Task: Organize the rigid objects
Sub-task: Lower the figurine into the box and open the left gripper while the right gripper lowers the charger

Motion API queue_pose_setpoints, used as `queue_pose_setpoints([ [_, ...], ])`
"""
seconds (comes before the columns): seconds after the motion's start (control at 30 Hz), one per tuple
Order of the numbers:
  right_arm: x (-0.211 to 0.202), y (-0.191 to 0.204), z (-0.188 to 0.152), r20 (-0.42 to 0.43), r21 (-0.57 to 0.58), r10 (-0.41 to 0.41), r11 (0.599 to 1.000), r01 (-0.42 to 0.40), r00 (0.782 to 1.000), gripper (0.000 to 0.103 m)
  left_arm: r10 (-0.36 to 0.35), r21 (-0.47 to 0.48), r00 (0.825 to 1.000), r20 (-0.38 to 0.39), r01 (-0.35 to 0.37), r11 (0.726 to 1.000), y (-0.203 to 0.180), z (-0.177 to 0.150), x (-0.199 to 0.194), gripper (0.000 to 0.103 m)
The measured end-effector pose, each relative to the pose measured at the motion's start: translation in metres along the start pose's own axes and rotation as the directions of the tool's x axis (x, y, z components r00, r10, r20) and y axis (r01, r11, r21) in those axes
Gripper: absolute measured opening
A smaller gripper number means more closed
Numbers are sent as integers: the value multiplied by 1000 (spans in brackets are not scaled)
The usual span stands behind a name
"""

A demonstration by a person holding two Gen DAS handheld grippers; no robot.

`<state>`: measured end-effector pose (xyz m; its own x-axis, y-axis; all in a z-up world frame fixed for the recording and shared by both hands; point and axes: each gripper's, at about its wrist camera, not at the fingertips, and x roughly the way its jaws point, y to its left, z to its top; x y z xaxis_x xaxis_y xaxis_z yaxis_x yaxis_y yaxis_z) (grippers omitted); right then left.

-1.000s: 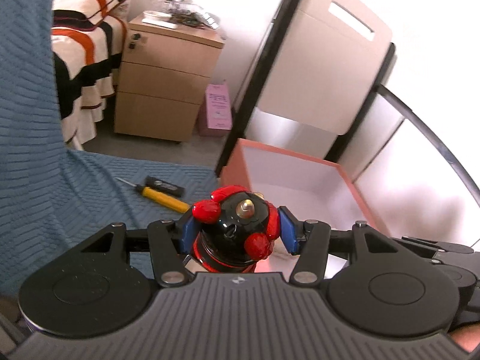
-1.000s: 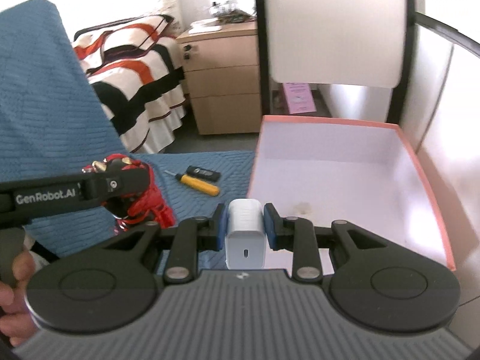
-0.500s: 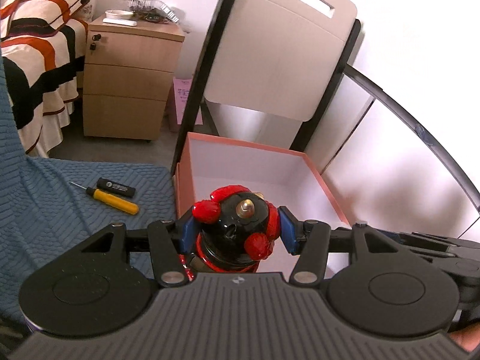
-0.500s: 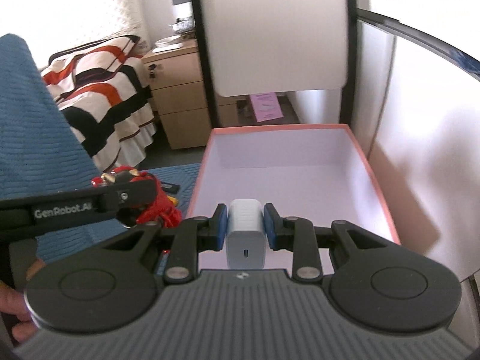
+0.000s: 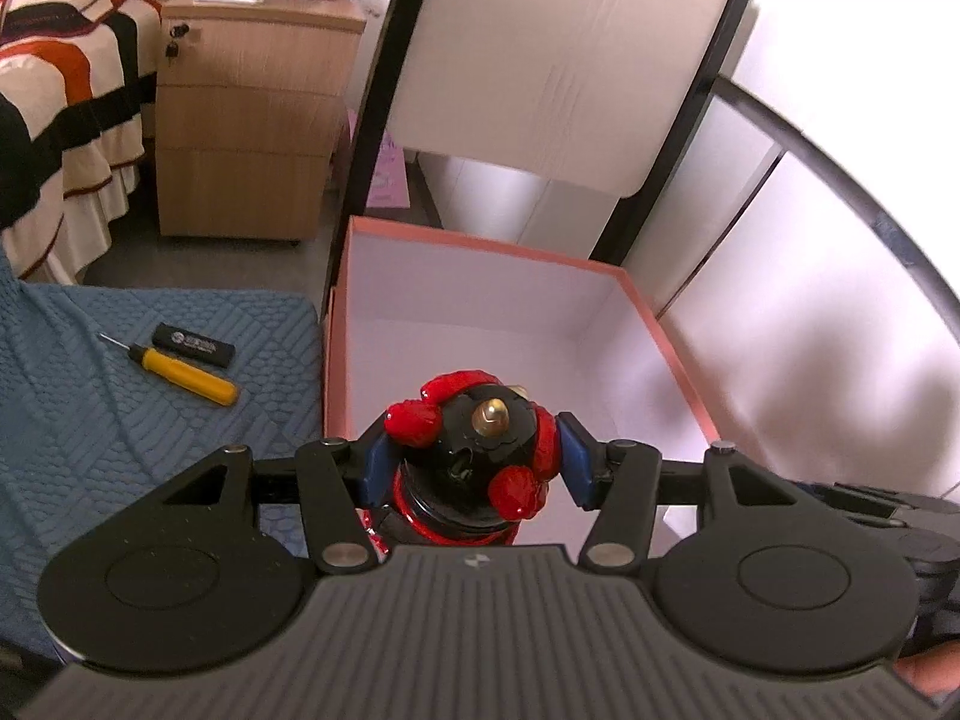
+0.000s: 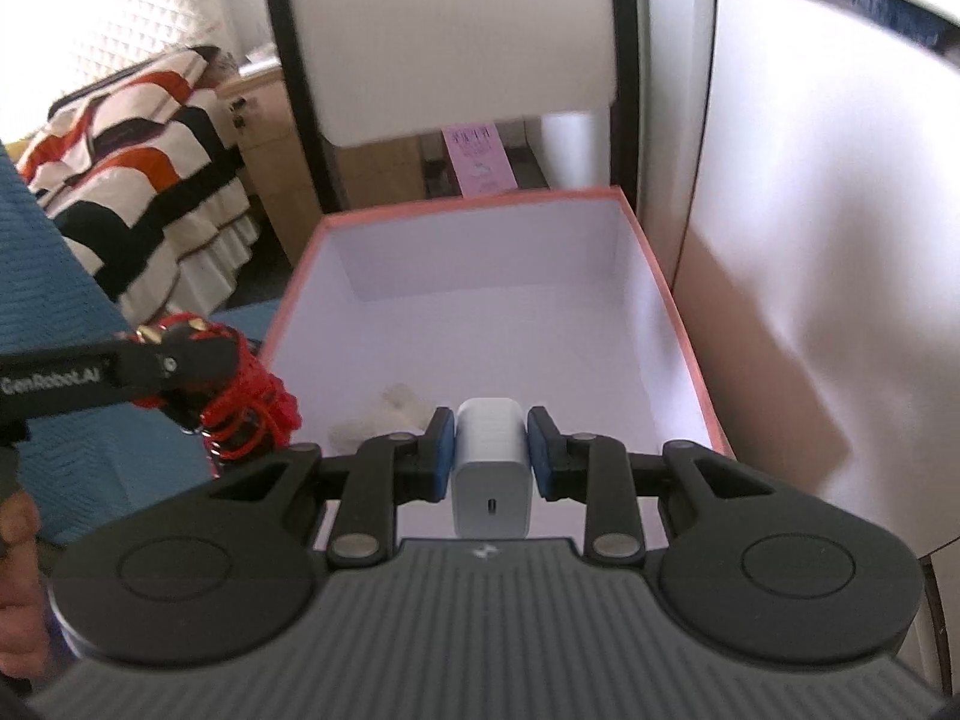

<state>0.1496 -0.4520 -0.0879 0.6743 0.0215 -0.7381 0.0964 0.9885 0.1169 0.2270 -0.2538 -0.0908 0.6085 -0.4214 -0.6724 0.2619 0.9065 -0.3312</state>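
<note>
Left tool (image 5: 471, 465) clamps the red-and-black ornament (image 5: 474, 450), right tool (image 6: 487, 459) clamps the white charger (image 6: 489, 468); lower both inside the pink-rimmed box (image 6: 678, 324) before releasing.

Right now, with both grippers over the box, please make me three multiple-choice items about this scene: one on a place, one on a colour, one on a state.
1. Where does the yellow-handled screwdriver lie?
A. inside the box
B. on the blue quilted cloth, beside the small black rectangular device
C. on the wooden nightstand

2. What colour is the rim of the open cardboard box?
A. salmon pink
B. green
C. black

3. What is the state of the right gripper?
A. open and empty
B. shut on the white charger block
C. shut on the screwdriver

Answers:
1. B: in the left wrist view it rests on the cloth left of the box, next to the black device.
2. A: the top edge is salmon pink, the inside white.
3. B: both blue pads press the sides of the charger.
</note>
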Motion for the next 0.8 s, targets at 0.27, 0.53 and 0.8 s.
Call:
queue_pose_setpoints([
  [0.27,44,-25,-7,-84,20,7,1000,-6,996,30,30,-2,998,-63,-30,1000,-6,2,44,61],
  [0.53,72,-35,-5,-126,27,24,999,-21,992,30,48,-33,992,-117,-53,998,1,5,76,61],
  [0.8,90,-43,-3,-142,45,32,999,-26,989,30,52,-38,989,-135,-57,998,8,7,94,61],
])
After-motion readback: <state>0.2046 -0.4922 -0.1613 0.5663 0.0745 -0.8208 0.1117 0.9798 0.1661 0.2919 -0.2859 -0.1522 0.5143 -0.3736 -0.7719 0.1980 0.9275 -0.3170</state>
